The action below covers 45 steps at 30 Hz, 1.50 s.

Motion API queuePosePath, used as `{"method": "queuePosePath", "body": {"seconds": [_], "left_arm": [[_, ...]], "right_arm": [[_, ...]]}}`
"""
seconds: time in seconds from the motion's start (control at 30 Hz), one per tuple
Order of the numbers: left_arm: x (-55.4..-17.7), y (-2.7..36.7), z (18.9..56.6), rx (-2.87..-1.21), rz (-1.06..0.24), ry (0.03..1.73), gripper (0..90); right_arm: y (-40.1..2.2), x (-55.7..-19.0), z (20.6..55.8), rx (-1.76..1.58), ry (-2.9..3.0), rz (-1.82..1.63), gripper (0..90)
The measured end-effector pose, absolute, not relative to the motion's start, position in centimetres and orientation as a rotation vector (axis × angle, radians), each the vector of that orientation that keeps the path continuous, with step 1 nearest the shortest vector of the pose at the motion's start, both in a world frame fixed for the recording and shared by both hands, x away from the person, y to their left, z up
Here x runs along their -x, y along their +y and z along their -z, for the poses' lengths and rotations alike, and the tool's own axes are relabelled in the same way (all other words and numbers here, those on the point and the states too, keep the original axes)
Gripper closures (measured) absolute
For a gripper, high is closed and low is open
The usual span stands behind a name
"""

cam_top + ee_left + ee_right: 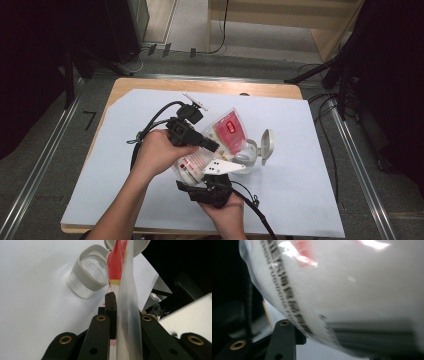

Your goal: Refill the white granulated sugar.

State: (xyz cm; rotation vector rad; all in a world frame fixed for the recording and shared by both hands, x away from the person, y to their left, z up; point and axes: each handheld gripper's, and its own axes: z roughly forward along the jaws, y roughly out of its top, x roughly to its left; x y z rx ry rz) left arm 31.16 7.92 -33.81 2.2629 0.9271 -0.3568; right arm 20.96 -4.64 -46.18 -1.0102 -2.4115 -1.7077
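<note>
The left gripper jaws are clamped on the plastic bag above the tabletop, beside the open container. The right gripper jaws are partly spread under the bag's lower end; contact is obscured.

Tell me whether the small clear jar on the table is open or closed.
Open: the jar stands upright with its hinged lid flipped back, and its mouth is uncovered.

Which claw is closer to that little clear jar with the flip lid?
Right. The right claw, holding the bag's lower end, sits just beside the jar. The left claw pinches the bag a little farther off, up and left of the jar.
</note>
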Motion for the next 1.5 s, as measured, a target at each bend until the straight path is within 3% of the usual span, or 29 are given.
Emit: {"method": "queuePosePath", "body": {"seconds": [0.07,0.23,0.37,0.53,0.97,1.1,1.3,1.43,1.5], "left_arm": [[-31.2,7.8,33.6,-2.26,0.355,0.935,86.4],[-31.1,7.5,33.3,-2.236,0.336,0.909,86.0],[-31.0,7.2,33.3,-2.232,0.319,0.904,84.7],[-30.9,7.2,33.3,-2.23,0.319,0.901,75.5],[-30.6,7.5,33.4,-2.245,0.299,0.901,65.3],[-30.5,7.9,33.2,-2.241,0.299,0.901,67.2],[-30.5,8.6,32.9,-2.265,0.294,0.897,80.6],[-30.2,8.0,32.6,-2.26,0.265,0.923,81.5],[-30.2,7.8,32.4,-2.256,0.237,0.928,81.2]], "right_arm": [[-4.3,-20.9,45.9,1.013,-2.492,1.68,52.8],[-4.6,-21.1,45.5,1.031,-2.465,1.706,61.4],[-4.6,-21.1,45.4,1.045,-2.383,1.732,62.5],[-5.0,-21.5,45.7,1.089,-2.256,1.759,62.9],[-5.8,-21.7,46.5,1.106,-2.17,1.779,63.0],[-5.8,-21.6,46.5,1.1,-2.165,1.789,63.0],[-5.8,-21.5,46.4,1.078,-2.234,1.778,61.8],[-5.3,-21.6,46.0,1.069,-2.303,1.737,53.9],[-5.2,-21.6,45.6,1.055,-2.356,1.721,54.5]]}}
